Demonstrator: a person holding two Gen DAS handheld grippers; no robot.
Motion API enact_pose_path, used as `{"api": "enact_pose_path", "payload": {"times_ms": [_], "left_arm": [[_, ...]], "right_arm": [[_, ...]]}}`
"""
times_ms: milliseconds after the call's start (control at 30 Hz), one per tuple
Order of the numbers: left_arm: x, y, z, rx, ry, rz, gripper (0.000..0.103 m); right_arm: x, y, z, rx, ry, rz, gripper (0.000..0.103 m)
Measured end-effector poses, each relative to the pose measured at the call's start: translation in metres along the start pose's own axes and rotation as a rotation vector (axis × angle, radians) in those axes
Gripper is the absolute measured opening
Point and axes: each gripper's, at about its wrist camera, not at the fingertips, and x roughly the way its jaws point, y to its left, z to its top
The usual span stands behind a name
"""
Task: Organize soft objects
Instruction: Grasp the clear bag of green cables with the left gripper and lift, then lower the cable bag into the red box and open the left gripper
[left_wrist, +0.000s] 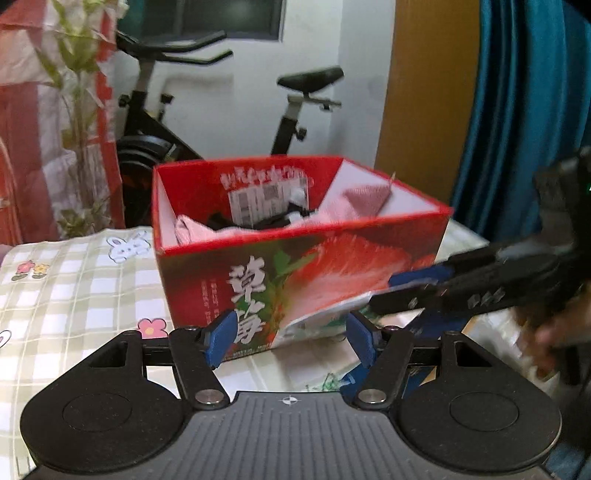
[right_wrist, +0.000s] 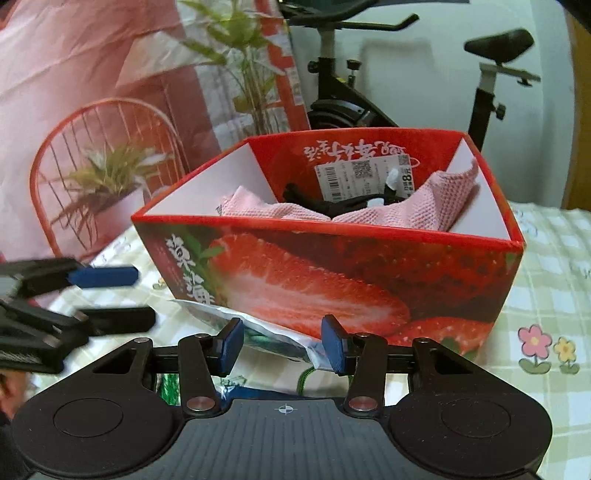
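Right wrist view: nearest, the right gripper (right_wrist: 282, 345) has its blue pads spread around a silvery plastic packet (right_wrist: 258, 328) lying against the front foot of the red strawberry box (right_wrist: 332, 266), not pinching it. The packet's long axis runs along that front wall, its far end pointing toward the box's left corner. The left gripper (left_wrist: 291, 338), also spread and holding nothing, waits just before the same wall, probably to help lift the packet. Inside the box, a pink knitted cloth (right_wrist: 413, 210) and a tagged black item (right_wrist: 343, 205) are already stowed. Behind the box stand a potted plant (right_wrist: 110, 177) and an exercise bike (right_wrist: 369, 92). The box rests on a checked cloth (right_wrist: 554, 295).
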Motion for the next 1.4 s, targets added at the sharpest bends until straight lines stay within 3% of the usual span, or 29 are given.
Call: {"api": "enact_pose_path", "payload": {"times_ms": [333, 400, 433, 533, 833, 933, 1000, 1033, 1200, 1400], "left_arm": [[0.042, -0.002, -0.009, 0.014, 0.066, -0.034, 0.063], [0.048, -0.004, -0.009, 0.015, 0.068, -0.041, 0.056], [0.051, -0.003, -0.009, 0.013, 0.073, -0.041, 0.047], [0.054, 0.000, -0.010, -0.010, 0.084, -0.048, 0.044], [0.058, 0.003, -0.010, -0.031, 0.083, -0.045, 0.042], [0.058, 0.003, -0.009, -0.039, 0.082, -0.044, 0.042], [0.058, 0.002, -0.009, -0.043, 0.073, -0.041, 0.040], [0.057, 0.001, -0.008, -0.046, 0.070, -0.039, 0.039], [0.051, -0.002, -0.006, -0.053, 0.062, -0.046, 0.036], [0.021, -0.004, 0.004, -0.083, -0.010, -0.063, 0.035]], "right_arm": [[0.003, -0.006, 0.000, 0.021, -0.015, 0.021, 0.044], [0.002, -0.006, -0.001, 0.022, -0.023, 0.031, 0.045], [0.001, -0.007, -0.003, 0.016, -0.029, 0.040, 0.046], [-0.003, -0.008, -0.006, -0.016, -0.055, 0.036, 0.048], [-0.011, -0.015, -0.013, -0.120, -0.065, -0.007, 0.052], [-0.007, -0.015, -0.017, -0.160, -0.056, -0.023, 0.042], [-0.003, -0.014, -0.020, -0.174, -0.054, -0.031, 0.027], [-0.001, -0.014, -0.022, -0.172, -0.052, -0.035, 0.024], [-0.005, -0.007, -0.026, -0.207, -0.081, -0.070, 0.019], [-0.028, -0.002, -0.017, -0.216, -0.151, -0.051, 0.018]]}}
